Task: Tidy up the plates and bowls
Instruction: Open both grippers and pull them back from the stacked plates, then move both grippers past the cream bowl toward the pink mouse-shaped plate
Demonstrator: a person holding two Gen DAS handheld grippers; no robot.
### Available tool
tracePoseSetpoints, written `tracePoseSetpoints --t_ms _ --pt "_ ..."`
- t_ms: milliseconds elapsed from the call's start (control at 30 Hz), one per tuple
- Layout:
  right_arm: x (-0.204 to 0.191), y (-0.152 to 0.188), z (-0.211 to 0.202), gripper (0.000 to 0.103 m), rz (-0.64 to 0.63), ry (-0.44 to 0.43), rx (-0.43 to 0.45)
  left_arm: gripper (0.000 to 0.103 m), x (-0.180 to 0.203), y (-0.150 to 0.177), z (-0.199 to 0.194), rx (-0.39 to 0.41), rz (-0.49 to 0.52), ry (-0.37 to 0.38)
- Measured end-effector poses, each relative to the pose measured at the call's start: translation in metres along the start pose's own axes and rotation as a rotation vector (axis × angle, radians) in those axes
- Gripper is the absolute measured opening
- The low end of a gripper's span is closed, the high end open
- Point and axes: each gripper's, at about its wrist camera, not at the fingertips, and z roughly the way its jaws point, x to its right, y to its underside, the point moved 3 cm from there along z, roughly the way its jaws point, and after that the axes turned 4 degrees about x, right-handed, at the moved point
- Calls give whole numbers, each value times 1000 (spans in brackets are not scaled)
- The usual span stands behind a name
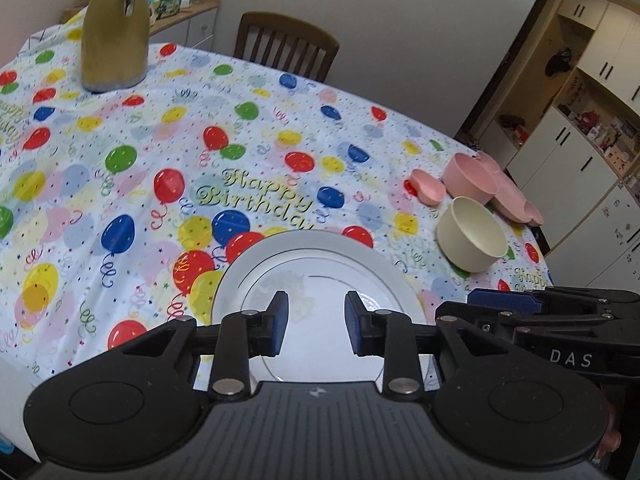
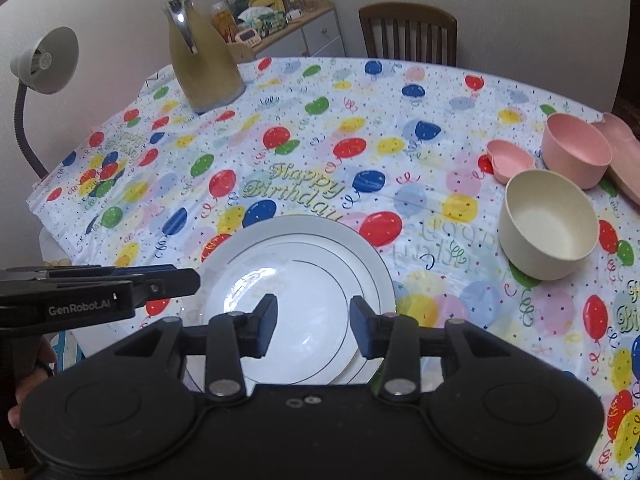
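Note:
White plates (image 1: 316, 276) (image 2: 296, 276) are stacked at the near edge of the table; the right wrist view shows a smaller plate on a larger one. My left gripper (image 1: 316, 324) is open and empty above them. My right gripper (image 2: 314, 328) is open and empty above the same stack. A cream bowl (image 1: 472, 236) (image 2: 548, 224) stands to the right. Behind it are a pink bowl (image 1: 472, 178) (image 2: 576, 152), a small pink dish (image 1: 428, 186) (image 2: 510, 160) and a pink tray (image 1: 516, 200) (image 2: 624, 152).
A gold jug (image 1: 114, 32) (image 2: 202, 60) stands at the far left of the balloon tablecloth (image 1: 180, 184) (image 2: 320, 148). A wooden chair (image 1: 286, 46) (image 2: 408, 34) is behind the table. A desk lamp (image 2: 42, 64) is at the left. Cupboards (image 1: 588, 92) stand at the right.

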Motion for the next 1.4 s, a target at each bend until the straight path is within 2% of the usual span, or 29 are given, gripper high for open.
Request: tracePoseSetpoints --t_ms 67,133,167,200,267,333,400,467,567,633,667,800,1100,1233,1400 --pt "-3 1 -8 48 0 11 24 32 4 -1 -4 9 12 11" --pt "-6 2 -17 58 3 27 49 42 7 -1 -8 22 23 20" --pt "-7 3 -21 60 3 35 59 52 9 -2 -10 34 28 22" --pt "-7 4 -25 63 2 43 70 58 11 -2 -13 46 34 23" --pt "-9 6 -33 66 1 59 90 59 15 -3 -17 60 46 33" --pt "-9 7 -40 75 9 69 107 61 19 -4 -20 67 55 42" --pt "-10 9 -48 80 18 87 128 67 22 -4 -23 76 66 46" --pt "-9 11 -57 85 22 106 152 69 26 -5 -26 89 76 56" --pt "-10 13 -69 97 27 141 202 70 33 -7 -29 99 94 72" --pt "-9 14 -76 101 30 165 228 77 38 -8 -31 113 107 78" --pt "-9 14 -80 102 31 176 243 80 40 -8 -33 123 110 78" --pt "-6 18 -93 103 39 197 296 80 49 -9 -33 134 118 80" --pt "5 27 -112 103 27 257 340 80 76 -9 -26 129 147 89" --pt "23 25 -111 103 39 265 336 80 92 -11 -12 116 151 73" --pt "58 22 -103 102 80 229 296 80 119 -19 13 96 147 49"
